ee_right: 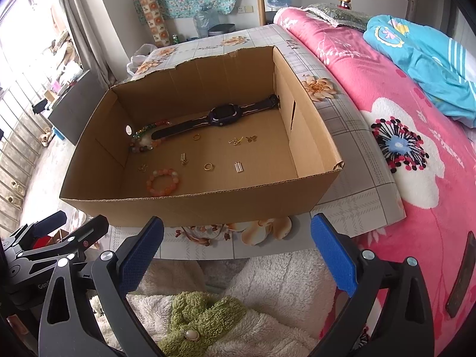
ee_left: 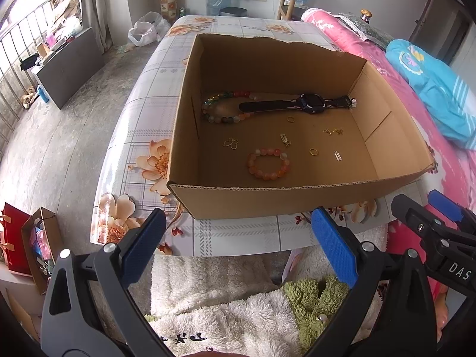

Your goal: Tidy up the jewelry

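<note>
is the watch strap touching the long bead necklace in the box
Touching. In the left wrist view the watch strap's rounded end lies across the bead necklace loop, overlapping its beads with no gap; the right wrist view shows the same overlap.

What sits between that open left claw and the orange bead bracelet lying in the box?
The cardboard box's near wall and a strip of flowered tablecloth separate the left gripper from the orange bead bracelet, shown in the left wrist view.

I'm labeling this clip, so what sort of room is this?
Most likely a bedroom at home: a bed with a pink floral blanket stands right beside the small table with a flowered cover, and a curtained window is on the far side.
</note>
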A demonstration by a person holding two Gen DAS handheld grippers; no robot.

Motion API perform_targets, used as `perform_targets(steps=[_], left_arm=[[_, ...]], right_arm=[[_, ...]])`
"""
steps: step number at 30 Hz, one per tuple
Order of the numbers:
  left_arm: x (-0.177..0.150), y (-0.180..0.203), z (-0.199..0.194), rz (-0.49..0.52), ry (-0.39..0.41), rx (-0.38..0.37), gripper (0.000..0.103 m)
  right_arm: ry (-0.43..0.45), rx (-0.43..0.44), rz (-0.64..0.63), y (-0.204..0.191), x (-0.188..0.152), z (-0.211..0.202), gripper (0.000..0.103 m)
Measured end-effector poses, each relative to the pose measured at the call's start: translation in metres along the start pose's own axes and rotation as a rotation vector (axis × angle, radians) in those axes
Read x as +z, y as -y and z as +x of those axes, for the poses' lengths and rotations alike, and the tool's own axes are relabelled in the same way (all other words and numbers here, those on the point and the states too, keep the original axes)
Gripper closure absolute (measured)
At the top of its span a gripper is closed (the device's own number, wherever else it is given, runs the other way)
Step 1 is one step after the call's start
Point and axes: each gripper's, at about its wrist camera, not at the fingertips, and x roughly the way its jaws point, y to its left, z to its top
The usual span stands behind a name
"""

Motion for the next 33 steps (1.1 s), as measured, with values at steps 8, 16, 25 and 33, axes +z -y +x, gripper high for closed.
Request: perform_targets(steps=[8, 16, 25, 33], left_arm=[[0.0012, 0.001, 0.0006, 0.001, -0.003, -0.001, 0.008], [0.0013, 0.0013, 0.0024, 0.0, -0.007, -0.004, 0.008], [0.0007, 0.0004, 0.0026, -0.001, -0.009, -0.005, 0.008], [0.0006, 0.0007, 0.0028, -0.001, -0.009, -0.005, 0.008]], right_arm=[[-0.002, -0.002, 0.001, -0.0001, 0.0002, 0.0003, 0.007], [-0.005, 0.001, 0.007, 0.0012, 0.0005, 0.0016, 0.007], [-0.005, 0.001, 0.007, 0.0012, 0.0003, 0.0019, 0.007], [-0.006, 0.003, 0.007, 0.0015, 0.0003, 0.002, 0.007]])
